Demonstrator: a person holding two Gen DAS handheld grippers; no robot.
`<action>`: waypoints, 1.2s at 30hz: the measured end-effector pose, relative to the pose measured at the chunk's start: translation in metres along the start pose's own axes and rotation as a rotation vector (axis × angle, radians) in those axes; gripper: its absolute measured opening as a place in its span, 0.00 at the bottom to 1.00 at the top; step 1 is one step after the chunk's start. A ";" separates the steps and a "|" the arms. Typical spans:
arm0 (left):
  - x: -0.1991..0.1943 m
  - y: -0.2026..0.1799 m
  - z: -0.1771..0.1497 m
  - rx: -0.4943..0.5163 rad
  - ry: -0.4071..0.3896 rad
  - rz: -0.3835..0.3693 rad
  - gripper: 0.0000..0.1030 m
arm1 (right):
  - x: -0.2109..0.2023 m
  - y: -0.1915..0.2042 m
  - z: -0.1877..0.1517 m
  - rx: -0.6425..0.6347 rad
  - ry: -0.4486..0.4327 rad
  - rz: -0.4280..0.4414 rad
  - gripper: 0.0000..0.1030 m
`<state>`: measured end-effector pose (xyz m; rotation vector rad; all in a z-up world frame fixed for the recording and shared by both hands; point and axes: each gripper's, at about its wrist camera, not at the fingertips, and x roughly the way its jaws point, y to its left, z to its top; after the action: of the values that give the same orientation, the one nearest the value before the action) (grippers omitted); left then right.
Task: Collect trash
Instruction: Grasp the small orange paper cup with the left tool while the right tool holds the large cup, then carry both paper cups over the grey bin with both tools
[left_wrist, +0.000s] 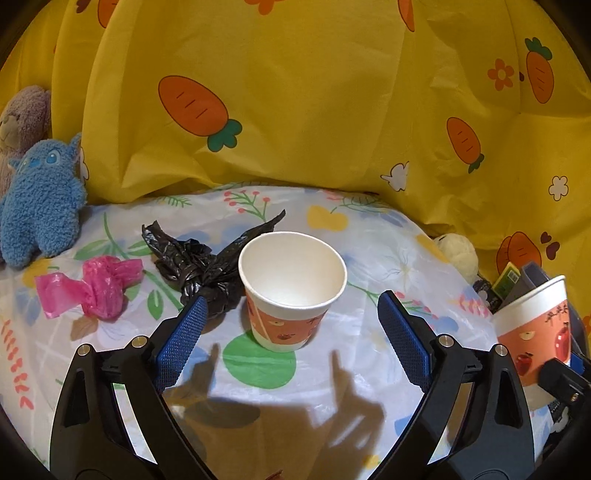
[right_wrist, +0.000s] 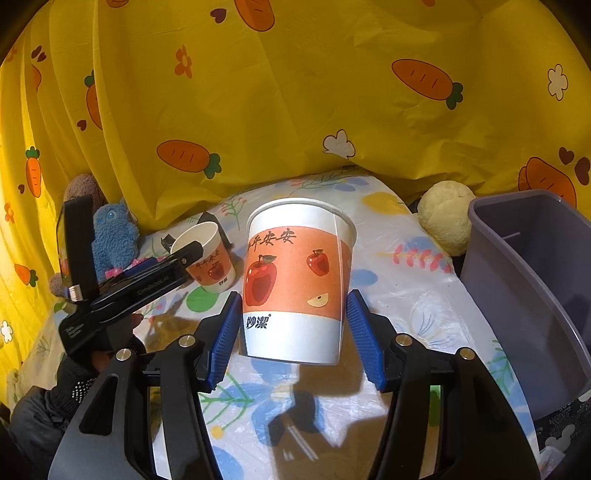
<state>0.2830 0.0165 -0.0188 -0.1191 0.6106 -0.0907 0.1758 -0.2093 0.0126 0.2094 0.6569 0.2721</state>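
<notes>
An empty paper cup with an orange apple band stands upright on the floral table cover. My left gripper is open, its blue pads either side of the cup and apart from it. My right gripper is shut on a second, identical paper cup, held tilted above the table; this held cup also shows at the right edge of the left wrist view. A knotted black plastic bag and a crumpled pink plastic bag lie left of the standing cup.
A grey-purple bin stands at the table's right side. A blue plush toy and a brownish one sit at back left, a cream plush at back right. A yellow carrot-print curtain hangs behind.
</notes>
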 end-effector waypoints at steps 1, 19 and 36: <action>0.005 0.000 0.001 0.000 0.008 -0.001 0.87 | -0.002 -0.002 0.000 0.004 -0.004 0.000 0.55; 0.029 -0.010 0.005 0.032 0.044 -0.003 0.59 | -0.002 -0.007 -0.001 0.007 0.004 -0.006 0.55; -0.074 -0.040 0.002 0.083 -0.101 -0.132 0.58 | -0.026 0.000 -0.006 -0.001 -0.031 0.025 0.55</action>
<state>0.2219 -0.0138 0.0299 -0.0829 0.4969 -0.2359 0.1524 -0.2172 0.0229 0.2203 0.6238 0.2928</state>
